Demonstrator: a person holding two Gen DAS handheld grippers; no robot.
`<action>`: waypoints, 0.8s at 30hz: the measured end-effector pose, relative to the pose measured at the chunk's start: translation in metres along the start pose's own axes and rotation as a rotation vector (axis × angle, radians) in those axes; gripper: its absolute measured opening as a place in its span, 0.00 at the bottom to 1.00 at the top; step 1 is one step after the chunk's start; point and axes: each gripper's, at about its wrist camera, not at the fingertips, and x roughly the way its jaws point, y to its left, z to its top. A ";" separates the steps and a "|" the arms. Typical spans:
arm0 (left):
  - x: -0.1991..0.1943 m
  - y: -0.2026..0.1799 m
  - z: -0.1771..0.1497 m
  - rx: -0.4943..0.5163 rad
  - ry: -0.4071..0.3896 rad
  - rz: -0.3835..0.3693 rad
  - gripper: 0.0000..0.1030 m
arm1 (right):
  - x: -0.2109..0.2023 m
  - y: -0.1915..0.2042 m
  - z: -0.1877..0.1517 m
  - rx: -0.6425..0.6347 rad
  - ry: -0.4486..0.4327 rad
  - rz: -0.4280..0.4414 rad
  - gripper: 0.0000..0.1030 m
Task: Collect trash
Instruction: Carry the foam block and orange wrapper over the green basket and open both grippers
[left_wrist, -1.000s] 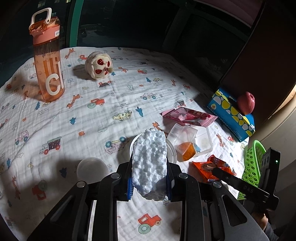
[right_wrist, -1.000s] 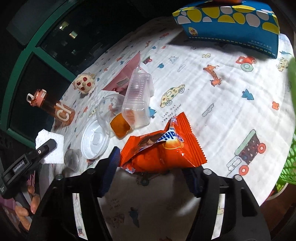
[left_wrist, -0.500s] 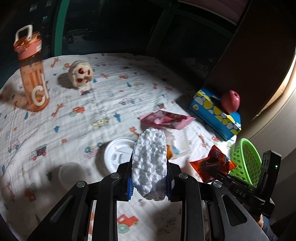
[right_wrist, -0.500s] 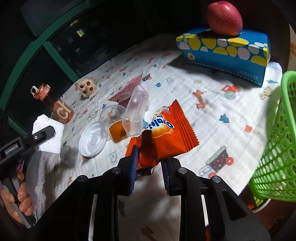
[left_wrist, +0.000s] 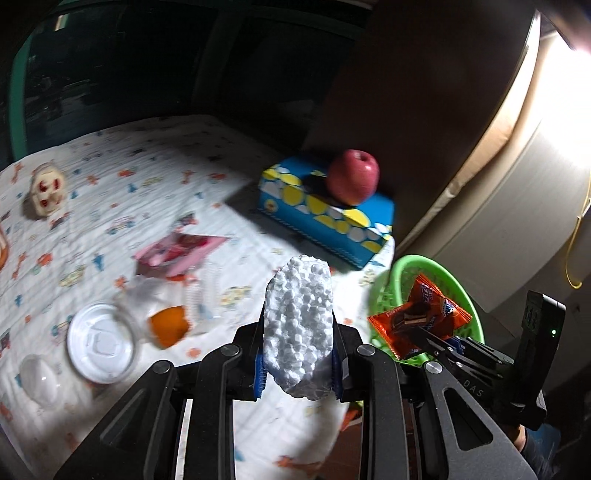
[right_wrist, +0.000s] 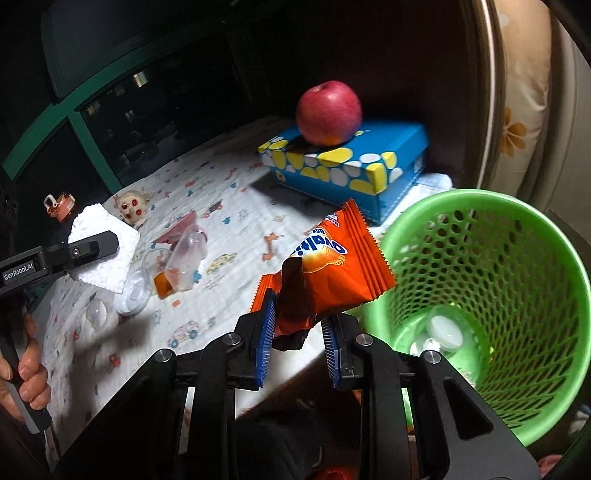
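Left gripper (left_wrist: 297, 365): clamped on white foam chunk (left_wrist: 300, 325).
Right gripper (right_wrist: 297, 336): pinching crinkly orange snack wrapper (right_wrist: 332, 266).
Release: only once above round green mesh bin (right_wrist: 491, 280) off table edge.

A red round apple (right_wrist: 328, 112) sits on the blue spotted cardboard box (right_wrist: 343, 166), far left of the green mesh plastic basket (right_wrist: 476, 291).

foam block (left_wrist: 299, 325): white, rough, beaded styrofoam | snack wrapper (right_wrist: 332, 266): orange glossy foil, crinkled | basket (right_wrist: 491, 236): green smooth plastic mesh | tablecloth (right_wrist: 236, 218): matt printed cloth, quilted | apple (right_wrist: 328, 112): red, shiny skin | box (right_wrist: 354, 166): blue cardboard, slight sheen | gripper pads (right_wrist: 264, 328): blue ribbed; gripper frame matt black
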 end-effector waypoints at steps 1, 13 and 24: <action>0.003 -0.008 0.001 0.010 0.004 -0.008 0.25 | -0.003 -0.006 0.000 0.000 0.000 -0.014 0.24; 0.057 -0.113 0.013 0.141 0.063 -0.112 0.25 | -0.031 -0.089 -0.010 0.058 0.005 -0.155 0.26; 0.104 -0.173 0.002 0.211 0.146 -0.173 0.25 | -0.049 -0.132 -0.026 0.114 0.009 -0.209 0.52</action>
